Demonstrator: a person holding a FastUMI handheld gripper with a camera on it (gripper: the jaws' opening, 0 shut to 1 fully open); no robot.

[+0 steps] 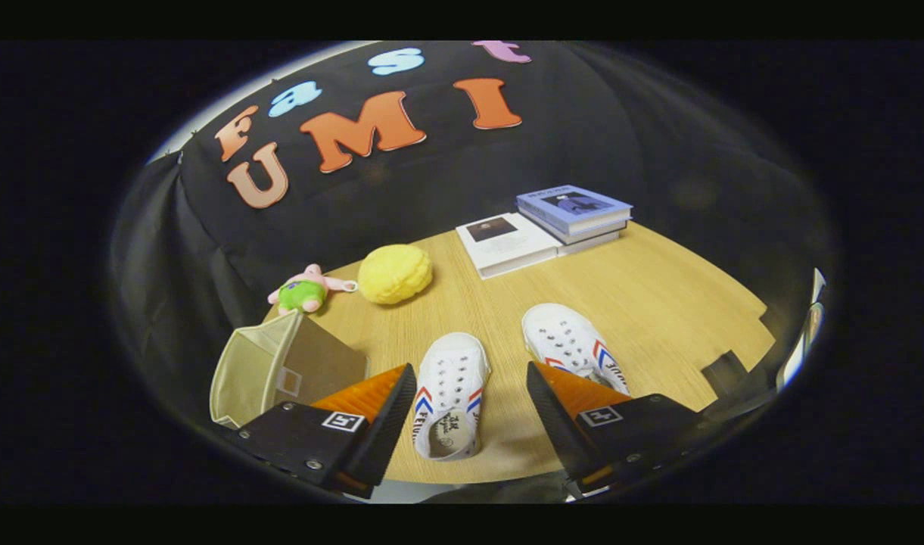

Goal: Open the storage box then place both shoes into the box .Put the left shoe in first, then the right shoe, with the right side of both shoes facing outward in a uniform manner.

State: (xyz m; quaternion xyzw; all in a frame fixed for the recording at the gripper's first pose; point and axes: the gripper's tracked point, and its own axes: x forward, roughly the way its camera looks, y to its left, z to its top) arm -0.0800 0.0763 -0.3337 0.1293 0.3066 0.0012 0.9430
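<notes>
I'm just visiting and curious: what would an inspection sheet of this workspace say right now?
Surface: wooden table, bare between the items.
Job's things: beige storage box beside the left finger, its opening showing; one white shoe between the fingers; other white shoe just ahead of the right finger.
Clutter: yellow sponge-like ball, pink and green plush toy, books at the far side.
Grippers: gripper open, fingers apart and touching nothing.
Cables: nothing seen.
Surroundings: black cloth wall behind the table.
</notes>
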